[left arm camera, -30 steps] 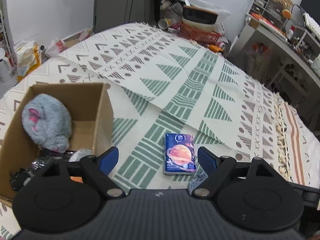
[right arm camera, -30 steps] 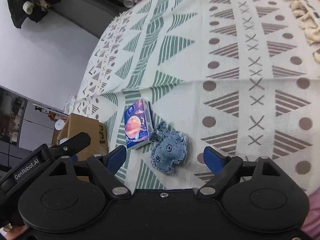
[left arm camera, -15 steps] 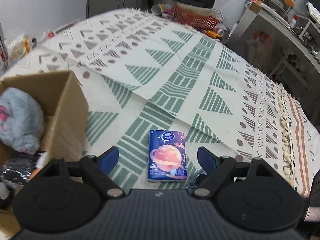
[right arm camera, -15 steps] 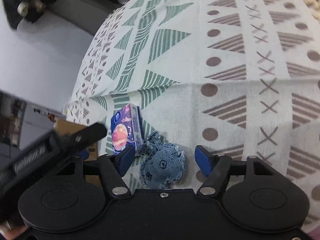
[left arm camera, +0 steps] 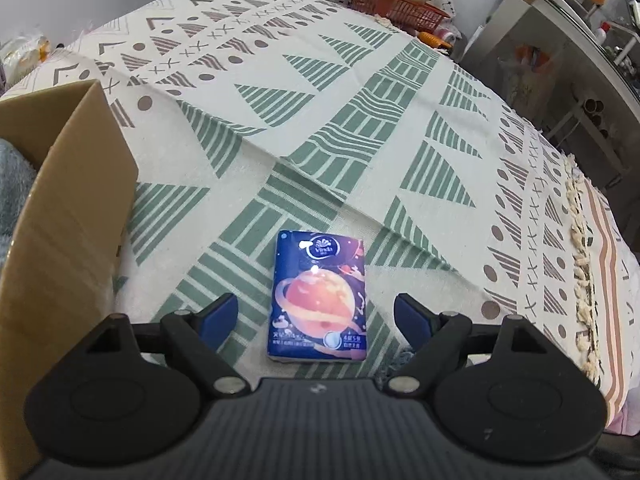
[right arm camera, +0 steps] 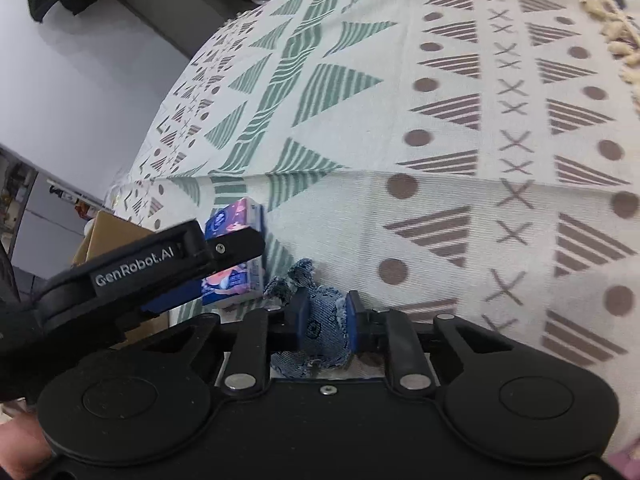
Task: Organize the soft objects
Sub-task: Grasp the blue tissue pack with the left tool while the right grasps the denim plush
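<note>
A blue tissue pack [left arm camera: 319, 296] with a planet print lies on the patterned cloth, between the fingers of my open left gripper [left arm camera: 316, 314]; the fingers do not touch it. It also shows in the right wrist view [right arm camera: 236, 224], partly behind the left gripper's arm [right arm camera: 132, 268]. My right gripper [right arm camera: 325, 320] is shut on a small denim soft toy [right arm camera: 320, 328] lying just right of the pack. A cardboard box [left arm camera: 68, 216] stands at the left with a grey plush [left arm camera: 12, 184] at its edge.
The patterned cloth [left arm camera: 360, 128] covers a bed or table. An orange basket [left arm camera: 396, 8] and clutter sit at the far edge. A desk with shelves [left arm camera: 560, 60] stands at the right. A tasselled fringe [left arm camera: 580, 264] runs along the right side.
My left gripper moved right and forward, so the tissue pack now sits between its fingers. My right gripper advanced and closed on the denim toy.
</note>
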Demonstrator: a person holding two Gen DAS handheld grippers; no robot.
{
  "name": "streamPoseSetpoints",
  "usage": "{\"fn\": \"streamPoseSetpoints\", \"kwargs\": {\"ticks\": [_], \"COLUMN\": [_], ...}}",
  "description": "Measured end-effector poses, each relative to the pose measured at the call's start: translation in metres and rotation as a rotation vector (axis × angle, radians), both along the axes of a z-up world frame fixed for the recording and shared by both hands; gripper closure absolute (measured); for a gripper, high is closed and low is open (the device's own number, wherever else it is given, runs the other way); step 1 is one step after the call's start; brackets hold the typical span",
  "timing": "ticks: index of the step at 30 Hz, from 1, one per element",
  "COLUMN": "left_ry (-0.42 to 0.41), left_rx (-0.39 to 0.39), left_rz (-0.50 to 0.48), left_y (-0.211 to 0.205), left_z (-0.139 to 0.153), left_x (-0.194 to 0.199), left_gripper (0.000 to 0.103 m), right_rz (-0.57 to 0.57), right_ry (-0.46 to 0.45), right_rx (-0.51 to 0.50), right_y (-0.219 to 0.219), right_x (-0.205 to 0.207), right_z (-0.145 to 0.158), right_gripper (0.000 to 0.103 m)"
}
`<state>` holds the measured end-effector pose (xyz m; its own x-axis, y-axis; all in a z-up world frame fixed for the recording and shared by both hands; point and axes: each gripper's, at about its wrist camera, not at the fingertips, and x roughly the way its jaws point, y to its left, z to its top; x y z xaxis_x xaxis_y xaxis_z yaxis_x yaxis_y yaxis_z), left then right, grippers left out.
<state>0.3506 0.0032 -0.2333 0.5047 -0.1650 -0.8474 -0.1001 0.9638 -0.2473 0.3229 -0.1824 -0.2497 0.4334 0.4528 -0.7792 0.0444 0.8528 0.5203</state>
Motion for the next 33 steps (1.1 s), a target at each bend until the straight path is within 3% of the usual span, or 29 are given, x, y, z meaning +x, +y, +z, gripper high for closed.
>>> {"fn": "streamPoseSetpoints", "kwargs": {"ticks": [3,5,6,7,13,17,33], "left_ry": [0.006,-0.008,-0.012,-0.016,-0.055,0.009,-0.084], "left_rx": [0.013,0.035,0.059,0.08,0.05,-0.04,-0.091], "left_rz": [-0.015,0.003,0.001,-0.006,0.033,0.112,0.174], "left_y": [-0.004,-0.005,-0.008,-0.01,-0.008,0.005,0.064], "left_z": [-0.006,-0.008,-0.007,-0.007,0.004,0.018,0.095], "left_x": [-0.001,-0.005,-0.006,-0.008,-0.024,-0.039,-0.091], "left_gripper": [0.024,0.037,0.05,0.052,0.053,0.053,0.053], "right_rz": [-0.029,-0.051,-0.061,-0.07,-0.122,-0.137,-0.098], "right_ry": [-0.005,-0.009,-0.011,-0.015,-0.03,-0.04,-0.136], "right_rx": [-0.018,-0.031,-0.034,-0.039,-0.017,0.043,0.075], "right_y": [-0.008,-0.015,-0.017,-0.02,-0.031,-0.029,0.011], "right_x": [-0.007,-0.012,-0.013,-0.015,-0.024,-0.031,-0.05], "right_z": [0.003,0.004,0.005,0.006,0.017,0.03,0.093], "right_gripper": [0.088,0.088,0.088,0.09,0.094,0.095,0.095]}}
